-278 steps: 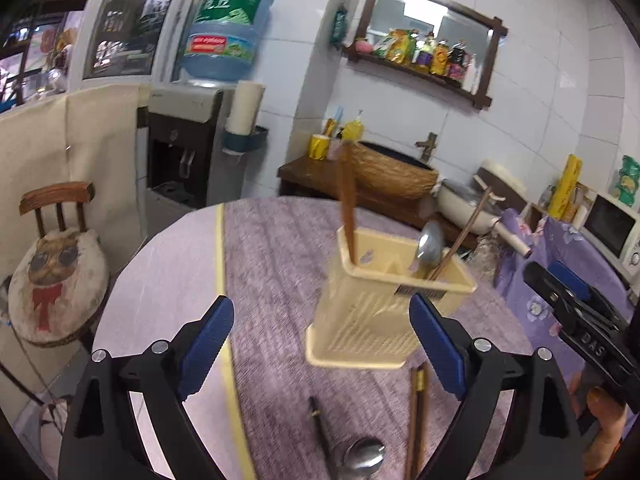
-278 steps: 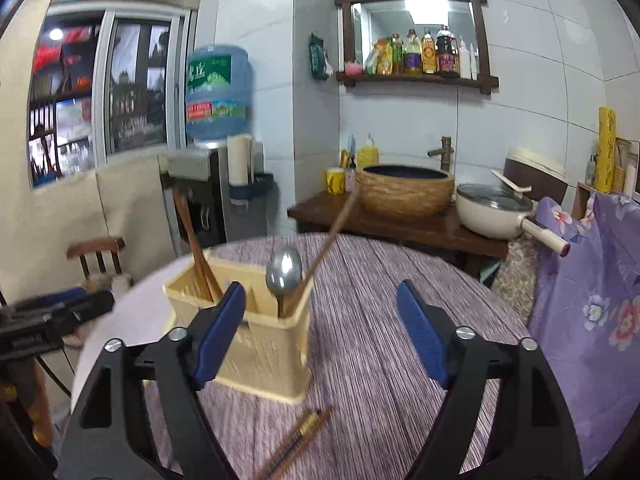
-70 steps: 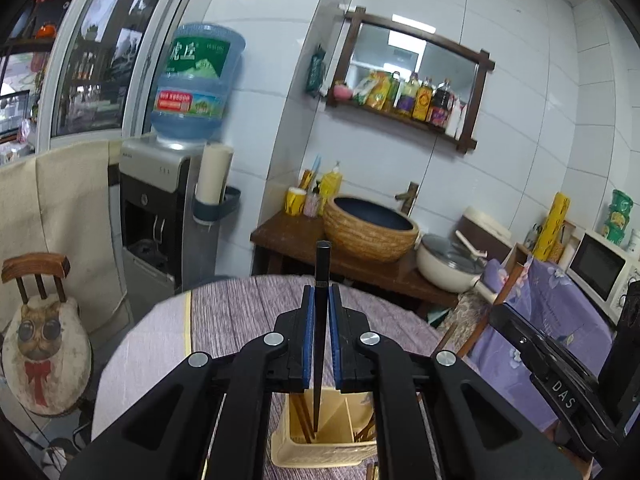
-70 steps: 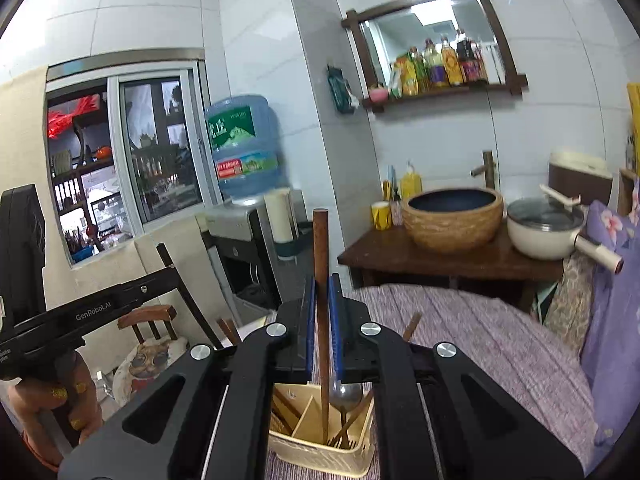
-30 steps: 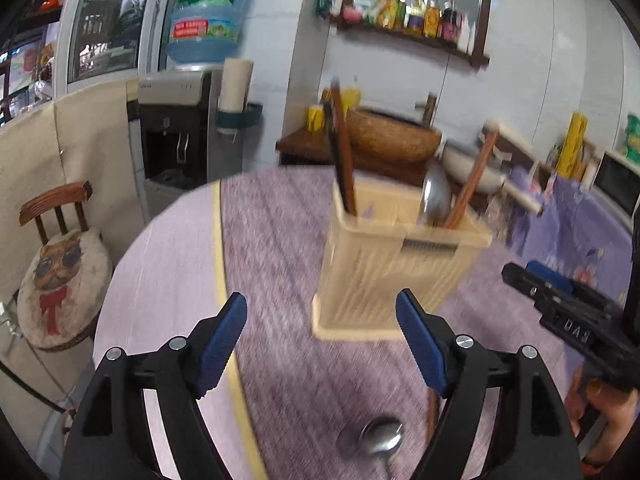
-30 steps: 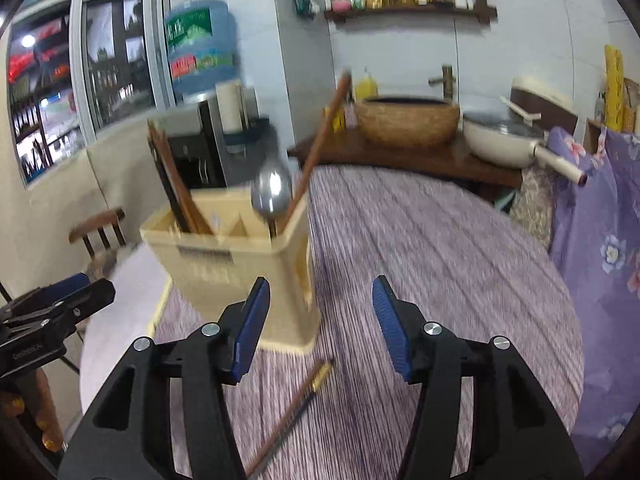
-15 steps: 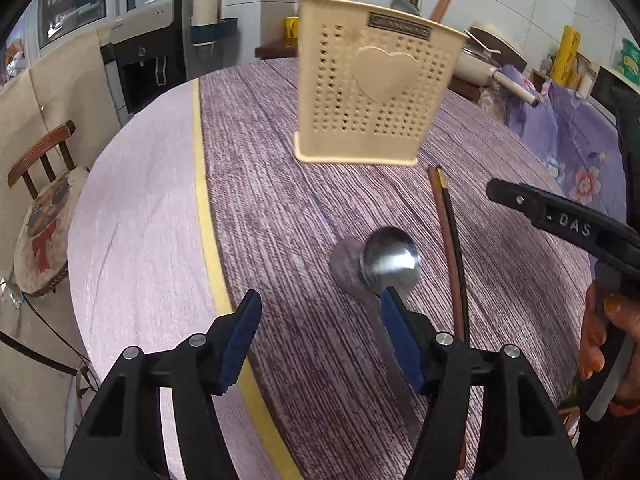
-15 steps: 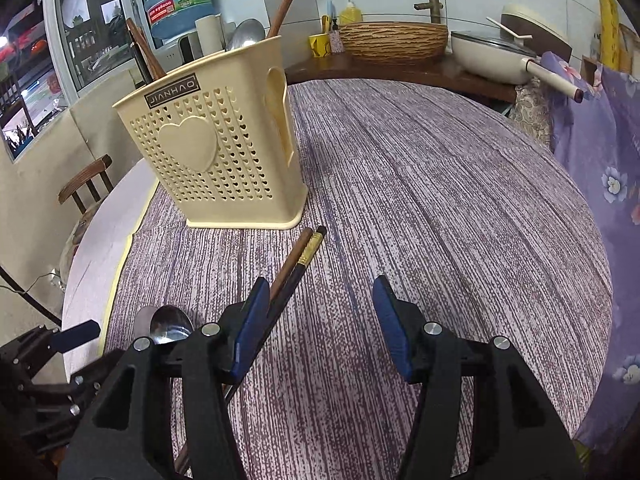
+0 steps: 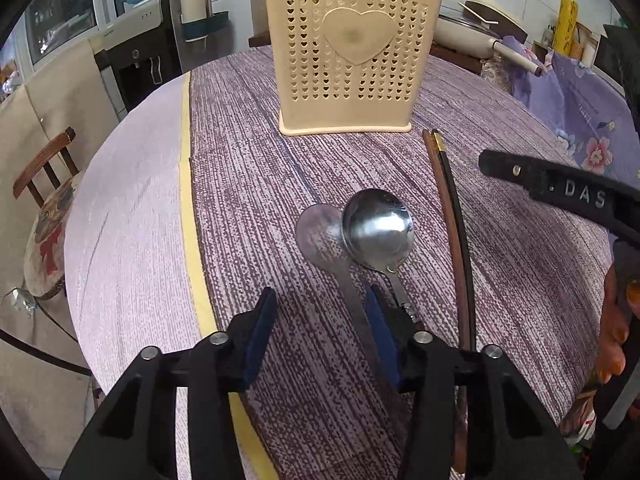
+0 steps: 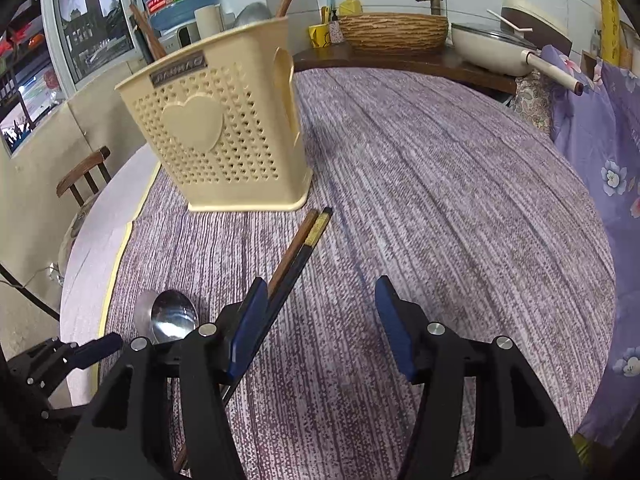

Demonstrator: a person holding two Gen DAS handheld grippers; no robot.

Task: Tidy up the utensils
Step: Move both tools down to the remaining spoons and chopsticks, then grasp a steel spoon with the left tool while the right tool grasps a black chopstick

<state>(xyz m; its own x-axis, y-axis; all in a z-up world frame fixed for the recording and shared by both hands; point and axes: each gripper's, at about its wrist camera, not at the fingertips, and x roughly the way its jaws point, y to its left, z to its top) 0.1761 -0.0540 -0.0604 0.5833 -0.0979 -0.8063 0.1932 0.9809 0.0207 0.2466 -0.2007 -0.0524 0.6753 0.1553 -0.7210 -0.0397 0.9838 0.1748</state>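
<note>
A cream perforated utensil holder [image 9: 352, 52] stands on the round table and holds chopsticks and a spoon; it also shows in the right wrist view [image 10: 216, 128]. A steel spoon [image 9: 378, 230] lies on the purple cloth, and its handle runs under the right finger of my open left gripper [image 9: 320, 320]. A brown and a black chopstick [image 9: 452, 220] lie side by side to the spoon's right. In the right wrist view my right gripper [image 10: 320, 312] is open just right of the chopsticks [image 10: 298, 246], with the spoon [image 10: 172, 316] to its left.
The table [image 9: 132, 184] has a pale edge with a yellow strip [image 9: 188, 184] on the left. A wooden chair [image 9: 44, 200] stands off that edge. A side counter with a woven basin [image 10: 394, 32] and a pan [image 10: 492, 48] lies beyond the table.
Both grippers have dropped low to the table and moved closer to the loose utensils. The left gripper's jaws have narrowed around the spoon's handle end.
</note>
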